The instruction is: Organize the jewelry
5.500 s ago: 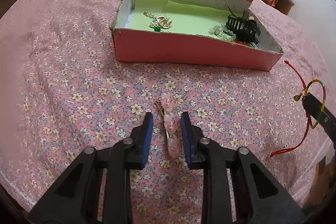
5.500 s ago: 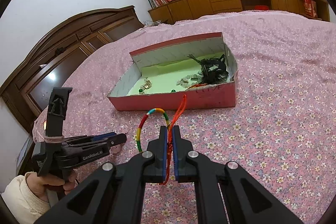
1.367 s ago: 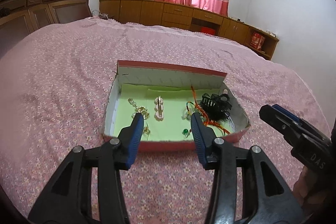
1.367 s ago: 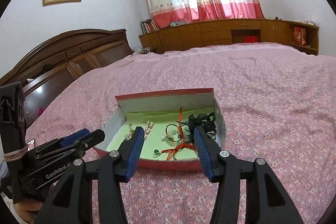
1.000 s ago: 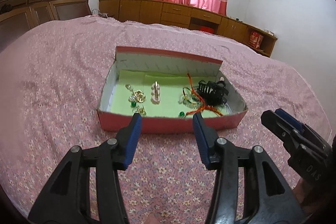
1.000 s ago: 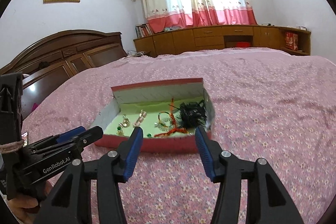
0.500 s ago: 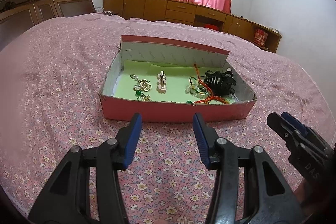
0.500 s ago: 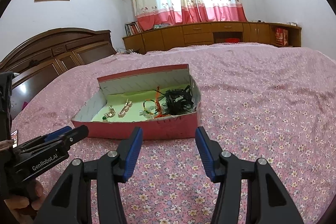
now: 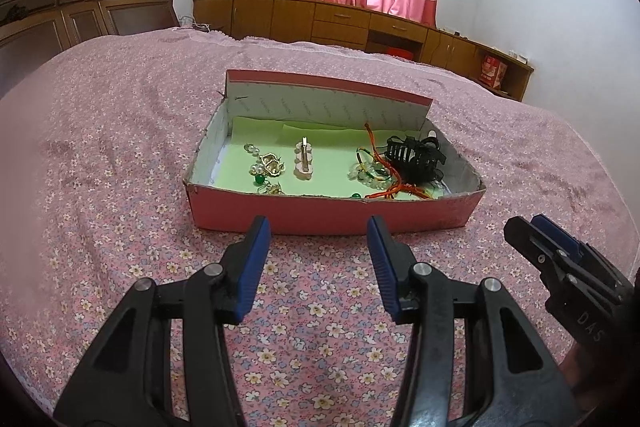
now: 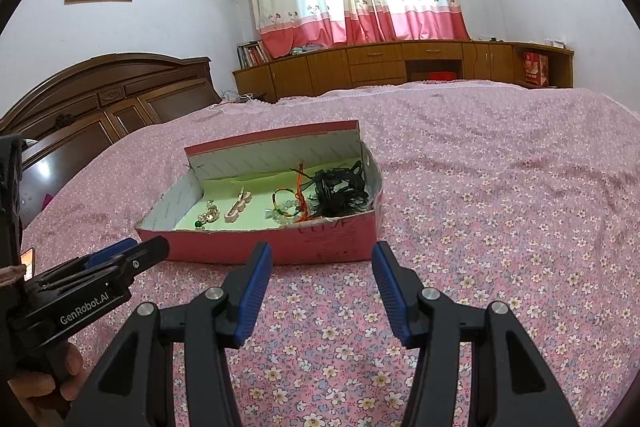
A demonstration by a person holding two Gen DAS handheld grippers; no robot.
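A pink cardboard box (image 9: 320,213) with a green lining sits on the flowered bedspread. Inside lie a pink bead hair clip (image 9: 304,160), gold and pearl pieces (image 9: 269,165), a red cord bracelet (image 9: 378,167) and a black claw clip (image 9: 414,157). The same box (image 10: 312,241) shows in the right wrist view with the hair clip (image 10: 239,207) and the claw clip (image 10: 340,193). My left gripper (image 9: 319,233) stands open and empty just short of the box's front wall. Open and empty too, my right gripper (image 10: 322,261) hovers before the box.
The pink flowered bedspread (image 9: 100,187) stretches all around the box. A dark wooden headboard (image 10: 100,99) stands at the left, a low wooden cabinet (image 10: 400,67) under curtains at the back. A hand (image 10: 44,383) holds the left tool.
Both grippers have drawn back from the box, which now lies beyond their fingertips. The hair clip and the red cord bracelet, outside earlier, now lie in the box. Both jaws stay equally wide.
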